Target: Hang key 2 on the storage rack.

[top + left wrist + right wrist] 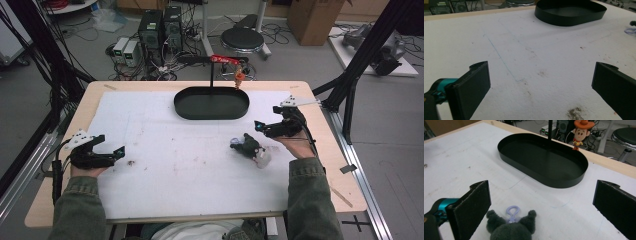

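Observation:
A dark grey plush toy [248, 146] with a lilac clip [512, 213] lies on the white mat, right of centre. My right gripper [267, 118] hovers just behind and to the right of it, open, and the plush [510, 230] sits low between its spread jaws [541, 195]. Farther back stands a black oval tray [200, 107], empty, with a thin black post rising at its rear. A small cowboy figure [239, 76] hangs from the red arm on that post. My left gripper [111, 145] rests open at the mat's left side, nothing between its jaws [541, 77].
The white mat [175, 165] covers most of the wooden table and carries brown smudges [574, 113] and a faint blue line. The tray's wall [564, 21] is low. Beyond the table's far edge are a stool [242, 39], computers and cables on the floor.

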### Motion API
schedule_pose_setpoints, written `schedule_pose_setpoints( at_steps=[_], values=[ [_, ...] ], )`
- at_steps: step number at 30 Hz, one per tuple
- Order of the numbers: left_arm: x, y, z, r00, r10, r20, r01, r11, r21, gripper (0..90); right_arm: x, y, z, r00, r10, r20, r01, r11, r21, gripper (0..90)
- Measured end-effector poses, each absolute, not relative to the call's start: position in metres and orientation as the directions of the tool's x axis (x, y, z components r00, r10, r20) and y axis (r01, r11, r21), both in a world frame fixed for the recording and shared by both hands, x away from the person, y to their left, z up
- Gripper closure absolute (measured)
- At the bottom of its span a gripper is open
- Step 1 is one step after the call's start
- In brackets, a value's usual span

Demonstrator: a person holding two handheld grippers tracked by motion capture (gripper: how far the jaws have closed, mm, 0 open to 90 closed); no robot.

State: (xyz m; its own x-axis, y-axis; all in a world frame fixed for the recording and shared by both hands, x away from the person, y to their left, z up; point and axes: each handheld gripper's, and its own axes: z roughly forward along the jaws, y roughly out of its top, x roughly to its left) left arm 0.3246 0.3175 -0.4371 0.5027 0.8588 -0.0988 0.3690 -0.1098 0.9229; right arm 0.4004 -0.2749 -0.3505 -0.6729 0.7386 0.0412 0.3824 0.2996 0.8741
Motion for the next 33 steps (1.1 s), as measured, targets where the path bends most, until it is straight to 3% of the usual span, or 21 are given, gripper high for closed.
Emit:
schedule_pose_setpoints(
  at_steps=[21,33],
  values=[
    [0.324,0.317,-0.437,0.503,0.858,-0.101,0.37,-0.109,0.923,2.3,0.398,-0.257,-0.364,-0.724,0.689,0.005,0.427,0.444,0.788,0.5],
    [0.324,0.317,-0.437,0.504,0.858,-0.099,0.369,-0.11,0.923,2.3,0.399,-0.247,-0.379,-0.755,0.655,0.013,0.489,0.549,0.678,0.5]
  ],
)
